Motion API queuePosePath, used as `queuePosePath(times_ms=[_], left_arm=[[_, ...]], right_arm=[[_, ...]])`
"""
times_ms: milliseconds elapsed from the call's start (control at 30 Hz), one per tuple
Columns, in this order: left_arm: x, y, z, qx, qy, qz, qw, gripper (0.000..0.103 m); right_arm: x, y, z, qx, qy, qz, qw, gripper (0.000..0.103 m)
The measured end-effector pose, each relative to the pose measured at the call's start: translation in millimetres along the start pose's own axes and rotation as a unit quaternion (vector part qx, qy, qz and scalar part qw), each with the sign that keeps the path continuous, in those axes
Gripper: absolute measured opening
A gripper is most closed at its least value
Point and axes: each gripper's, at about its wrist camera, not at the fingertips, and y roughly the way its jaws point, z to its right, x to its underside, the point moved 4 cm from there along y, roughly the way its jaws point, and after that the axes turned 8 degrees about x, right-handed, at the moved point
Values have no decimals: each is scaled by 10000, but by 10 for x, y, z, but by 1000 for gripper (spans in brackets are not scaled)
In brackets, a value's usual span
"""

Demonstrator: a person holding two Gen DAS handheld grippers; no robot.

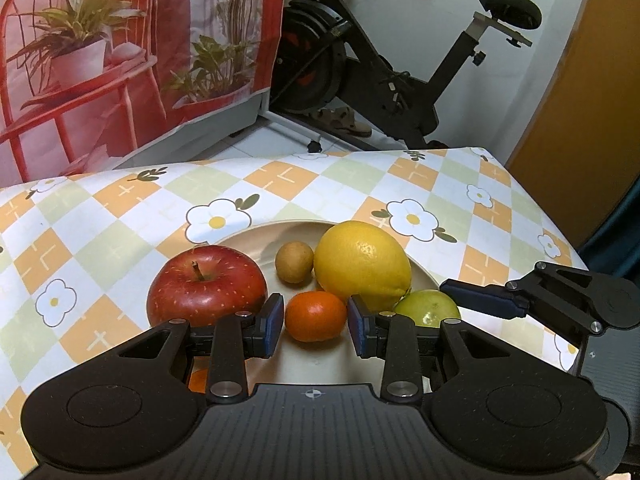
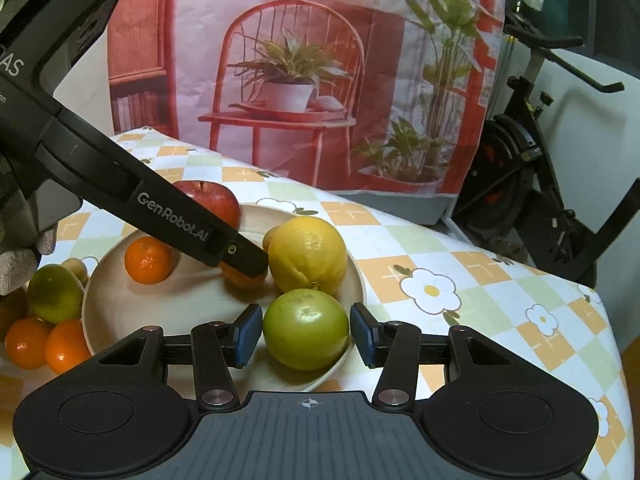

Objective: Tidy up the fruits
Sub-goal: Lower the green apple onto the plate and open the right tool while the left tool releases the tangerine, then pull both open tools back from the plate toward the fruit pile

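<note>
A beige plate (image 1: pixel 248 240) on the flowered tablecloth holds a red apple (image 1: pixel 206 288), a yellow lemon (image 1: pixel 362 264) and a small brown fruit (image 1: pixel 294 262). My left gripper (image 1: pixel 315 312) is shut on a mandarin (image 1: pixel 316 316) that rests low over the plate, its pads against both flanks. In the right wrist view, my right gripper (image 2: pixel 306 320) is shut on a green citrus (image 2: pixel 306 330) at the plate's near rim (image 2: pixel 160 308). A second mandarin (image 2: pixel 148 260) lies on the plate behind the left gripper's finger (image 2: pixel 224 240), which hides most of the held mandarin.
Off the plate to its left lie a green lime (image 2: pixel 54 292), two mandarins (image 2: pixel 26 342) and a small brown fruit (image 2: pixel 76 268). A printed backdrop (image 2: pixel 288 80) and an exercise bike (image 1: pixel 400 80) stand behind the table. The table edge (image 2: pixel 600 300) drops off on the right.
</note>
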Motion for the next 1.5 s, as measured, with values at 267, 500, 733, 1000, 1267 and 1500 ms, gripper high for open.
queuePosePath(times_ms=[267,500,733,1000,1267,1500], left_arm=[[-26,-191,-39,195,-352,215,9990,49],[-38,-579,60,145,-137,667,9976,57],[44,-1041,97,-47,163,1083,9940,64],[308,-1575,9,-510,324,1344,9891,77],[662,-1969,-128,-660,3,1426,9876,78],[960,-2201,-270,-933,-241,1422,9851,78]], right_arm=[[-41,-164,30,70,110,115,9998,51],[-86,-430,52,-48,755,265,9968,59],[-43,-744,19,-13,1661,483,9849,72],[71,-1011,-240,-190,2010,596,9776,83],[156,-1235,-631,-221,1846,632,9805,90],[291,-1338,-984,-272,1569,426,9863,92]])
